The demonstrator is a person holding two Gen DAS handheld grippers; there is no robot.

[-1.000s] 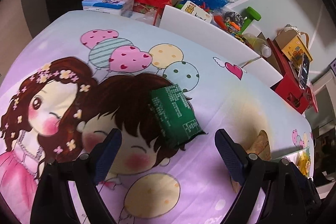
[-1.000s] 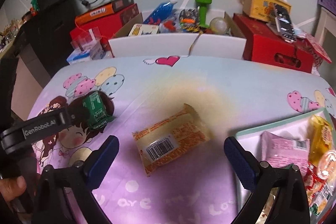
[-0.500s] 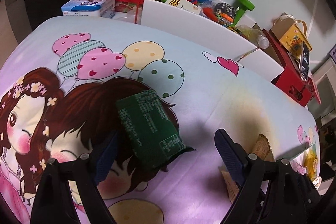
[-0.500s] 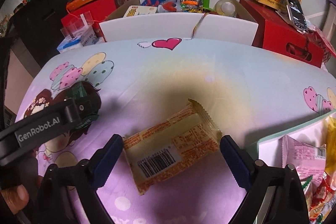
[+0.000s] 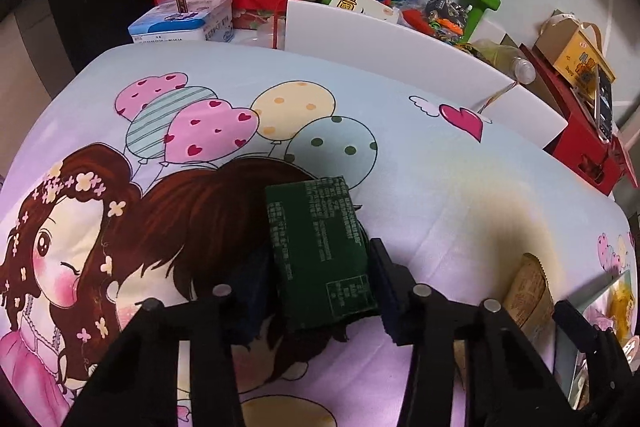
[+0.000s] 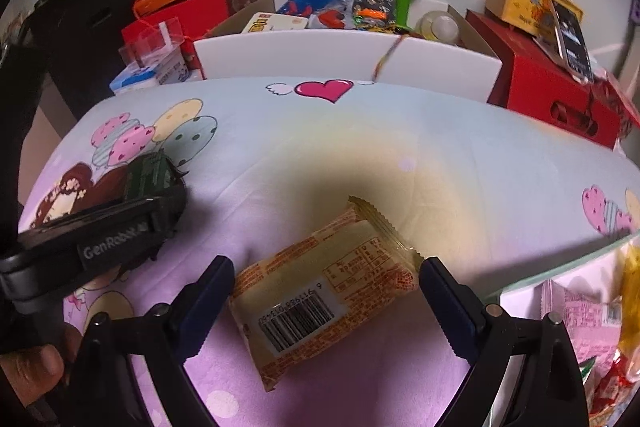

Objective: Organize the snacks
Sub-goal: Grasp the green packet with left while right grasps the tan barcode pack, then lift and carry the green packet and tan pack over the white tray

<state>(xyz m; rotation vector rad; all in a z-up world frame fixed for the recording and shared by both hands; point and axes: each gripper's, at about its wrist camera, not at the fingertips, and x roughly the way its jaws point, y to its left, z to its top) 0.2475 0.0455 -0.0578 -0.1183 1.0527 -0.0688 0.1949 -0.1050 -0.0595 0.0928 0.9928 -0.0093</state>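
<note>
A dark green snack packet (image 5: 320,251) lies on the cartoon-print cloth (image 5: 420,163). My left gripper (image 5: 320,291) is shut on its near half, one finger on each long side; it also shows in the right wrist view (image 6: 148,179). An orange and cream snack packet (image 6: 324,291) with a barcode lies between the fingers of my right gripper (image 6: 326,295), which is open around it and not pressing it. Its end shows in the left wrist view (image 5: 526,287).
A tray (image 6: 560,267) with several snack packets, one pink (image 6: 576,311), sits at the right. Behind the cloth stand a white box (image 6: 320,55) of toys and bottles, red boxes (image 6: 552,91) and a blue tin (image 5: 180,27).
My left gripper moved forward over the green packet and closed on it. My right gripper moved forward and down until the orange packet lay between its open fingers.
</note>
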